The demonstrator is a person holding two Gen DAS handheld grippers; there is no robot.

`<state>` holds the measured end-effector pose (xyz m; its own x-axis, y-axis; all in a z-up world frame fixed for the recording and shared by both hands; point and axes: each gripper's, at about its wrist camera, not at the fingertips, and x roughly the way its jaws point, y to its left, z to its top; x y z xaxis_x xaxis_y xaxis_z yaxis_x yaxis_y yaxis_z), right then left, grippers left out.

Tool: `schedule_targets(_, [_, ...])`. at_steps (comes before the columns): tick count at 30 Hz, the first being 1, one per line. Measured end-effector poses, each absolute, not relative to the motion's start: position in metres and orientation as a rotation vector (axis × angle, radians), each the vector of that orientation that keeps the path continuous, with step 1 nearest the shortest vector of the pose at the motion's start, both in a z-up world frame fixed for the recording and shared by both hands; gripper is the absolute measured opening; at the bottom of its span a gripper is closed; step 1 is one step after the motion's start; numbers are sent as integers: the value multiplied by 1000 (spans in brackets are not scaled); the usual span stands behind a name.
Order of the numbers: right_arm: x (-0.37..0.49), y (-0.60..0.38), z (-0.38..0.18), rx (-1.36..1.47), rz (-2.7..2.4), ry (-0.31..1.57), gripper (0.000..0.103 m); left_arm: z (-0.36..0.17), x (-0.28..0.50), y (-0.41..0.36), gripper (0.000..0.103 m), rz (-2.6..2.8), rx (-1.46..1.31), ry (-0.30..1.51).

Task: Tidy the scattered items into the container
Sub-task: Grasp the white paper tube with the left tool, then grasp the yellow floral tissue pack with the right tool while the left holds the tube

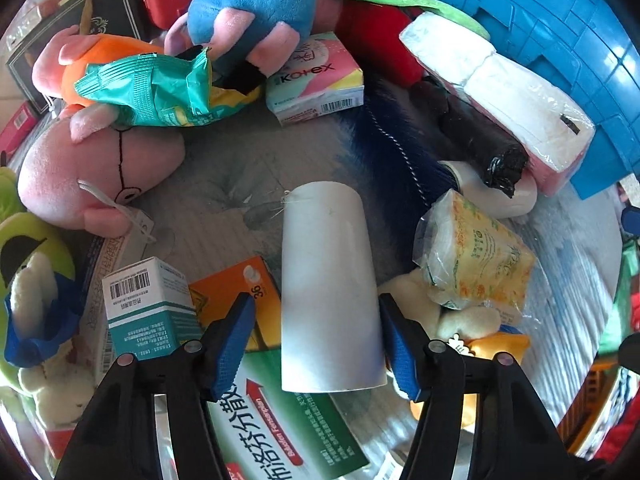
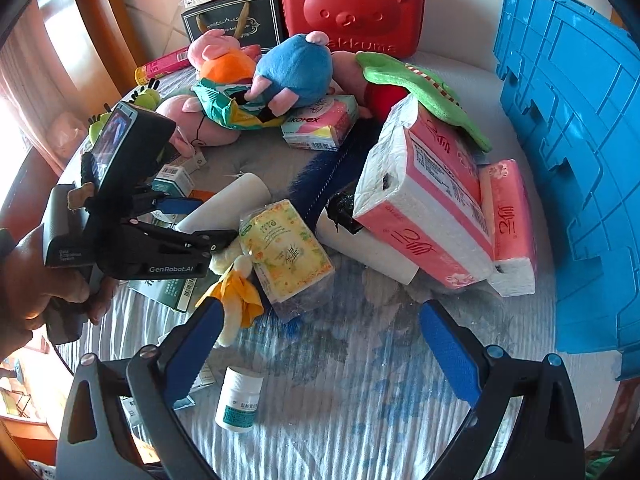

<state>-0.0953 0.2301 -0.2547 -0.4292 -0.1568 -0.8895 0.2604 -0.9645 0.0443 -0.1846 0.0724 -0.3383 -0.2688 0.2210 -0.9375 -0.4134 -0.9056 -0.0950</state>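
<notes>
Straddling white roll [image 1: 330,288], left hand-held gripper [image 1: 318,340] agape, pads apart from it. Right hand-held gripper [image 2: 320,344] wide open over bare cloth [image 2: 360,400]; bottle [image 2: 239,398] just beside, blue crate [image 2: 572,160] at right edge.

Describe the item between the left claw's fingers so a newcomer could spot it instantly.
Start at the big blue crate, then move to the heap of toys and tissue packs beside it. At the heap's near edge, framed by the left claw, lies a white roll: a plain, unprinted cylinder, unlike the patterned tissue pack beside it.

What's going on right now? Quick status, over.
Left gripper open, straddling the white roll, not clamped. Right gripper open, empty, above the white pill bottle. Blue crate at right. Tissue packs and plush toys crowd the roll.
</notes>
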Motion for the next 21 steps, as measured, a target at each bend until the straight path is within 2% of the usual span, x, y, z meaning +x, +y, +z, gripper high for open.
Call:
schedule_targets(1, [-96, 229, -256, 1514, -2458, 149, 100, -336, -185, 71, 44, 2216, -1589, 218])
schedule_targets(11, [-119, 208, -270, 1476, -2423, 204, 100, -319, -165, 40, 44, 2277, -1548, 111])
schedule_targets(21, [-134, 188, -312, 1538, -2364, 250, 99, -307, -139, 19, 44, 2336, -1527, 30])
